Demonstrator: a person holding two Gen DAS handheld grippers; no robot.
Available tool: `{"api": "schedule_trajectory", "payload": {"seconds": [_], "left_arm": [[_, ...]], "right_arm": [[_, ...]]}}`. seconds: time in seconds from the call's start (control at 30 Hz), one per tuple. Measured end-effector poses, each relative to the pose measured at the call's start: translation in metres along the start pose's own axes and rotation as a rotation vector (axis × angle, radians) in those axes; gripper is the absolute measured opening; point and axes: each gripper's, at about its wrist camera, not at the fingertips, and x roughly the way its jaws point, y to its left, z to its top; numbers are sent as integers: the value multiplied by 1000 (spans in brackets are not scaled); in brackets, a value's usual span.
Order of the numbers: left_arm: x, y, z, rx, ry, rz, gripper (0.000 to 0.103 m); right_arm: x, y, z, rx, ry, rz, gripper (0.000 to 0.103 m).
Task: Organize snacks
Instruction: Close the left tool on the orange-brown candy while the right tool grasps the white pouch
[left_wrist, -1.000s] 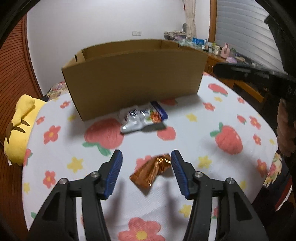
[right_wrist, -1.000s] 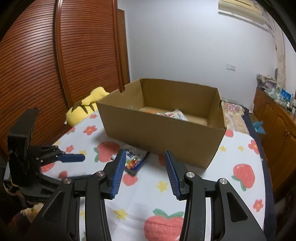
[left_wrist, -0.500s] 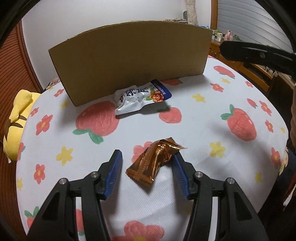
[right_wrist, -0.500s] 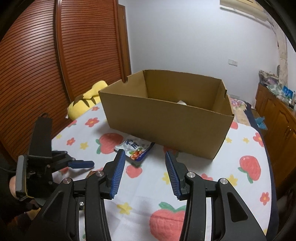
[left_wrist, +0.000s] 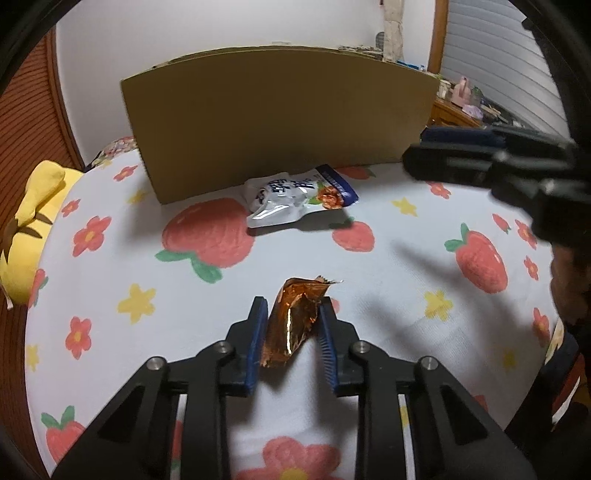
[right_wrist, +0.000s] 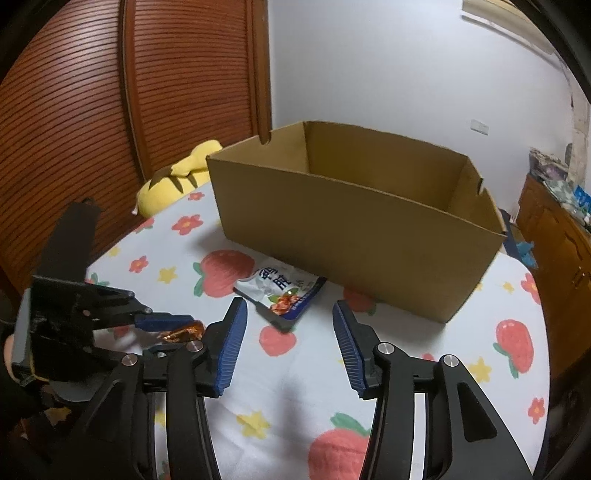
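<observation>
Orange wrapper (left_wrist: 293, 325) clamped in left tongs (left_wrist: 291, 321) | right tongs (right_wrist: 290, 343) level, apart

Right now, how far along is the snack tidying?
Nothing shows as packed: the cardboard box reveals only bare inner walls from this angle. In hand: the left gripper is closed on the orange wrapper, low over the tablecloth. Left: the white and blue packet by the box, in front of the open right gripper.
</observation>
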Motion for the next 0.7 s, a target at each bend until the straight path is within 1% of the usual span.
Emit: {"api": "schedule_trajectory", "payload": {"seconds": [0.1,0.2,0.27,0.37,0.47,0.57,0.6,0.63,0.7], "left_arm": [[-3,6,2,-14,-6,1,25],[-10,14,4,-34,-25,8,25],[-13,17,6,-42,-33,12,24],[-15,21,8,-33,-39,20,21],[-14,25,7,-39,-33,22,21],[-15,27,5,-52,-31,-7,27],[-15,26,5,-50,-31,-17,32],[-15,24,5,-43,-32,-19,36],[-14,21,4,-35,-30,-17,40]], "right_arm": [[13,4,3,-34,18,3,52],[29,4,8,-39,36,26,55],[39,6,13,-44,45,36,60],[57,8,18,-72,68,36,62],[73,8,20,-91,89,37,63],[85,7,22,-93,107,52,63],[88,6,23,-94,110,62,63],[90,6,23,-96,112,66,64],[95,7,24,-111,118,77,66]]}}
